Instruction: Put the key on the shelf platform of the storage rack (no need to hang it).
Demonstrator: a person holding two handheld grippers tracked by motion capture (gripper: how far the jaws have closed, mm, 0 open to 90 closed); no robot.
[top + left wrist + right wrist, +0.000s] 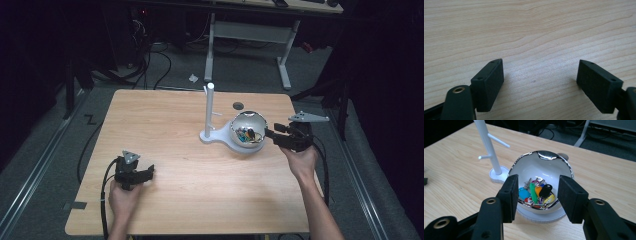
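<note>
Fingers (509,195) of right gripper (537,198): spread, empty, aimed at bowl (541,162).
Chrome bowl holds key bunch (536,192), beside white peg stand (489,147) on desk (165,125). Keys judged light, stiff, loose, slippery; grip one coloured fob. Left gripper (540,82): fingers wide, empty, resting over bare desk.

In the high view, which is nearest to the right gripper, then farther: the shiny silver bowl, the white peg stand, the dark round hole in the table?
1. Shiny silver bowl, directly before the right gripper.
2. Dark round hole, behind the bowl.
3. White peg stand, left of the bowl; nearly level with the hole.
</note>
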